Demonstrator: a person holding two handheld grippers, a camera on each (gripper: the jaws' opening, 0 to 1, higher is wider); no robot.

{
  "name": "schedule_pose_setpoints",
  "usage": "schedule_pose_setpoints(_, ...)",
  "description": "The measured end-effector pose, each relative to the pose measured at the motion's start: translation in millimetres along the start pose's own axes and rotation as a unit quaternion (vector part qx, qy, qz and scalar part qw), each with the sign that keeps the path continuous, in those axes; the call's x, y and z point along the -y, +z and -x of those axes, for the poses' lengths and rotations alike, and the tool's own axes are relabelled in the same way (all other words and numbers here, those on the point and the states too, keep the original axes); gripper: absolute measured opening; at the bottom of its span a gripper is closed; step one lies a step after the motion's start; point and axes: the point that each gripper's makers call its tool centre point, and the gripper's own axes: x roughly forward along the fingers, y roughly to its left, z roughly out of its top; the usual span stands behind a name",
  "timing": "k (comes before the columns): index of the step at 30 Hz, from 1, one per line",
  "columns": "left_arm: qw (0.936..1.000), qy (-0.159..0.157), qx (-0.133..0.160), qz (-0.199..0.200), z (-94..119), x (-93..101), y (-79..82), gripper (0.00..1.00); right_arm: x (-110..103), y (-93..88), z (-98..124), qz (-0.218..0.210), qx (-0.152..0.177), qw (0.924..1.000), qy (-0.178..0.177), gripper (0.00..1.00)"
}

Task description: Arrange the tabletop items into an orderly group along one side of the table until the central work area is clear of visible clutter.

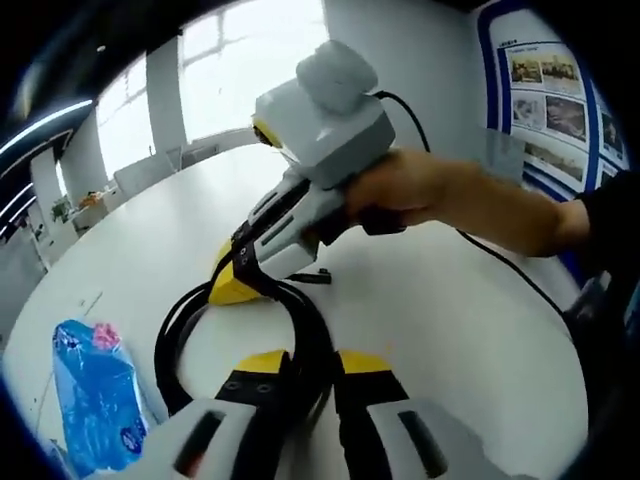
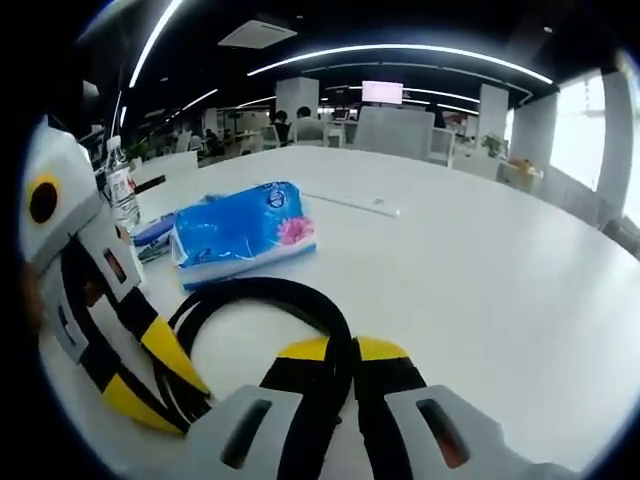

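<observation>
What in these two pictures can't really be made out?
- Black cable loop, left gripper view: its near part runs between the left gripper's jaws.
- Blue tissue pack, left gripper view: lower end cut off by the edge; print too small.
- Water bottle, right gripper view: label too small; base behind the left gripper.

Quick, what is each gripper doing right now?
Left gripper: shut on the black looped cable.
Right gripper: shut on the same black looped cable.

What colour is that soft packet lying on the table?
Blue, with a pink flower print; the packet shows best in the right gripper view.
</observation>
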Motion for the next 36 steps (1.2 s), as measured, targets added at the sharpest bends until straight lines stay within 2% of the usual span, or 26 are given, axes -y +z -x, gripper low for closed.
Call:
schedule_pose_setpoints(4,1.0,-0.005,0.002,0.002,-0.6,-0.7,1.2,0.16,-0.2,-1.1,-0.3,0.0,-0.002,1.0,0.001,0.05)
schedule_pose_setpoints(12,0.9997,-0.013,0.001,0.018,-1.9,-0.3,1.9,0.09,-2.4,-0.7,-1.2,0.001,0.0,1.0,0.008,0.05)
schedule_pose_setpoints(22,0.9999,-0.008,0.008,0.006,3.1,2.5,7.4,0.04,-3.2,2.9,6.1,0.005,0.011,0.9999,0.002,0.05)
schedule_pose_setpoints(34,0.9996,0.002,0.028,-0.006,27.5,-7.6,34.4,0.04,-3.9,37.7,27.9,0.026,0.041,0.9987,-0.013,0.05)
schedule_pose_setpoints(36,0.9995,0.004,0.03,-0.011,31.9,1.4,35.5,0.04,-5.1,42.2,30.1,0.028,0.045,0.9985,-0.013,0.05)
